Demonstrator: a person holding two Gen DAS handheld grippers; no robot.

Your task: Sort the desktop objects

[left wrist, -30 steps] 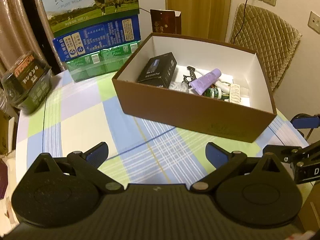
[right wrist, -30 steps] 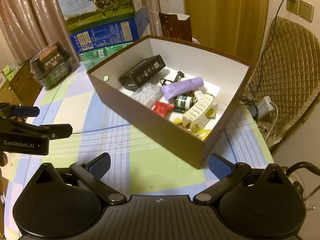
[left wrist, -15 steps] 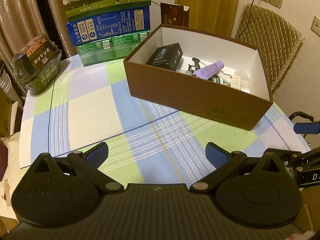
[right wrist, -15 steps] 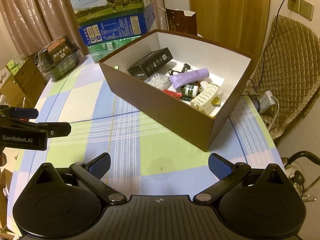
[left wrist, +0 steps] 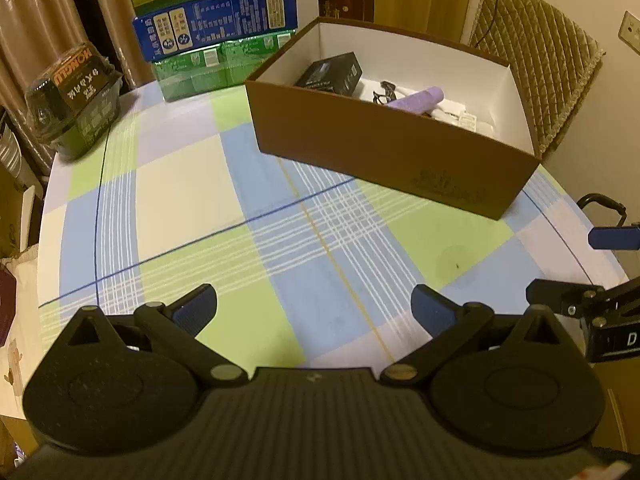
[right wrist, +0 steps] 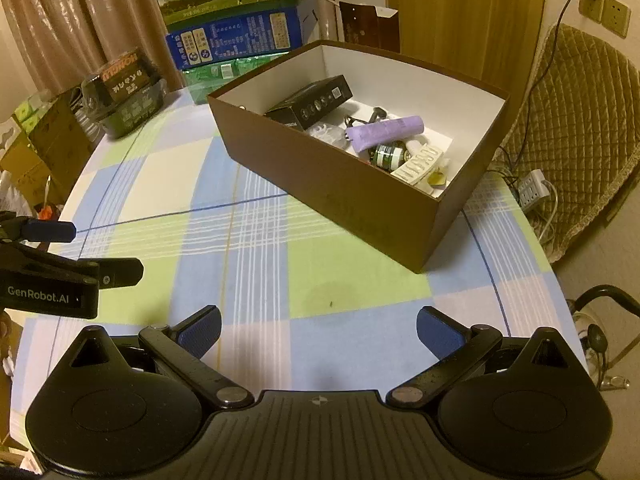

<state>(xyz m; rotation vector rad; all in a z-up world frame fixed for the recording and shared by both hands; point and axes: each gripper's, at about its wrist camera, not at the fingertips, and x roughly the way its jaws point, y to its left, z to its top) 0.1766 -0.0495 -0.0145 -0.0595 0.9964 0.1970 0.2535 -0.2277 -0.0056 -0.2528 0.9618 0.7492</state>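
Note:
A brown cardboard box (left wrist: pixel 384 148) (right wrist: pixel 332 196) with a white inside stands on the checked tablecloth (left wrist: pixel 208 200) (right wrist: pixel 248 248). Inside it lie a black carton (right wrist: pixel 310 106) (left wrist: pixel 332 74), a purple tube (right wrist: pixel 384 133) (left wrist: pixel 416 101), a green-labelled jar (right wrist: pixel 386 156), a cream hair claw (right wrist: pixel 418 164) and other small items. My left gripper (left wrist: pixel 314 308) hangs open over the near cloth, holding nothing. My right gripper (right wrist: pixel 318 328) is open too, empty, well short of the box. Each gripper shows at the edge of the other's view.
Stacked milk cartons (right wrist: pixel 236 24) (left wrist: pixel 216 28) stand behind the box. A dark wrapped package (left wrist: pixel 74 100) (right wrist: pixel 126 92) sits at the table's far left edge. A quilted chair (right wrist: pixel 576 128) and a power strip (right wrist: pixel 532 188) lie off the right side.
Both grippers have drawn back from the box toward the near table edge, so more cloth shows in front of them. Both stay open and empty.

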